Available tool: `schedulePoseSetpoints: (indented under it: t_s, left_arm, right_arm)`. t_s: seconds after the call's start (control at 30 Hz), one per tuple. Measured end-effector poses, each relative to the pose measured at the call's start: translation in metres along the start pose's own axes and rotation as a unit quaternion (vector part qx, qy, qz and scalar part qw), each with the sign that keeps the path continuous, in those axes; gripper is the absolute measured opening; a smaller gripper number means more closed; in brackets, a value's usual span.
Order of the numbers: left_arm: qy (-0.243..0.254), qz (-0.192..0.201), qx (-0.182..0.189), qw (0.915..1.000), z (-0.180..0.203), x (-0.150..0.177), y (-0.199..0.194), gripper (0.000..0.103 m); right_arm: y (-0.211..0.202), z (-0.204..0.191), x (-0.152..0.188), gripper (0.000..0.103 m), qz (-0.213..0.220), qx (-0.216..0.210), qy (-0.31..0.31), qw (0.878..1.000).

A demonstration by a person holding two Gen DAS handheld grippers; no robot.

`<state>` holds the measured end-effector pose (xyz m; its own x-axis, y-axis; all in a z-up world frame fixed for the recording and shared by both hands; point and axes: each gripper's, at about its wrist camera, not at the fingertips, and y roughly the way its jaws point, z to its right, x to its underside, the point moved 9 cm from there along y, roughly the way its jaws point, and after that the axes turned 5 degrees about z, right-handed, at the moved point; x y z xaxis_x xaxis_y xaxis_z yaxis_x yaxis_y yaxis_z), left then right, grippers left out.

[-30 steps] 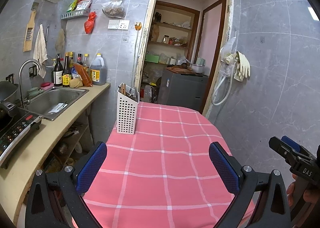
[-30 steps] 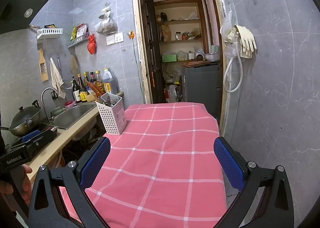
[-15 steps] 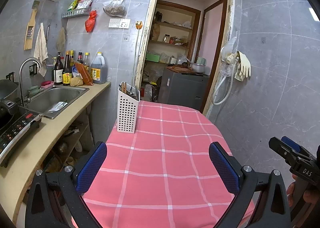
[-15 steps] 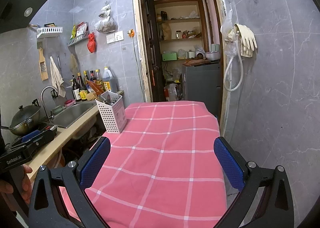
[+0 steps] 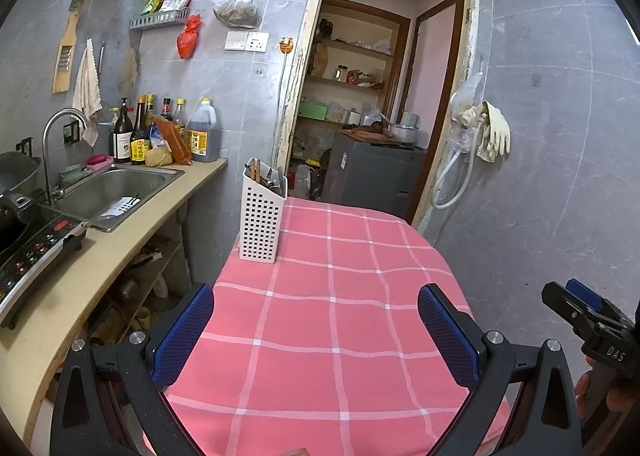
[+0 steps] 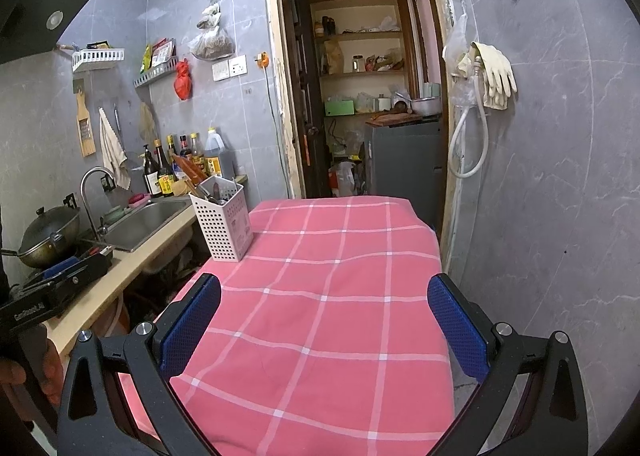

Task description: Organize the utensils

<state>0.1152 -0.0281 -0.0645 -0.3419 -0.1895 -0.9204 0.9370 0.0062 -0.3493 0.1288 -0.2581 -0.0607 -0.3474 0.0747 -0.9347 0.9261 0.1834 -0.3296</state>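
- Left wrist view: the left tongs (image 5: 316,332) are spread wide and grasp nothing, their blue pads (image 5: 182,340) hanging above the near part of the surface (image 5: 340,296), which is covered with a pink checked cloth.
- A white perforated utensil holder (image 5: 261,216) stands upright at the far left corner of the surface, well apart from both tongs; the tops of several utensils (image 5: 268,178) stick out of it, too small to tell apart.
- At the right edge of this view the right tongs (image 5: 580,304) appear from the side, held in a hand beside the surface.
- Right wrist view: the right tongs (image 6: 324,326) are likewise released, jaws wide, nothing between them, above the near end of the cloth.
- Here the utensil holder (image 6: 222,222) sits at the left edge of the surface, just beside the counter with the steel sink (image 6: 148,222).
- A wok (image 6: 48,236) rests on the cooker left of the sink, and bottles (image 6: 184,164) line the wall behind it.
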Motion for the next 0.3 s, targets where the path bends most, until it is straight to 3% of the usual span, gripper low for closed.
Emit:
schedulePoseSetpoints:
  t_s: [0.3]
  left_arm:
    - [0.014,-0.007,-0.009,0.9998,0.001,0.002,0.009,0.103]
  right_arm:
    - [0.013,0.005,-0.003,0.102,-0.015,-0.002,0.002,1.0]
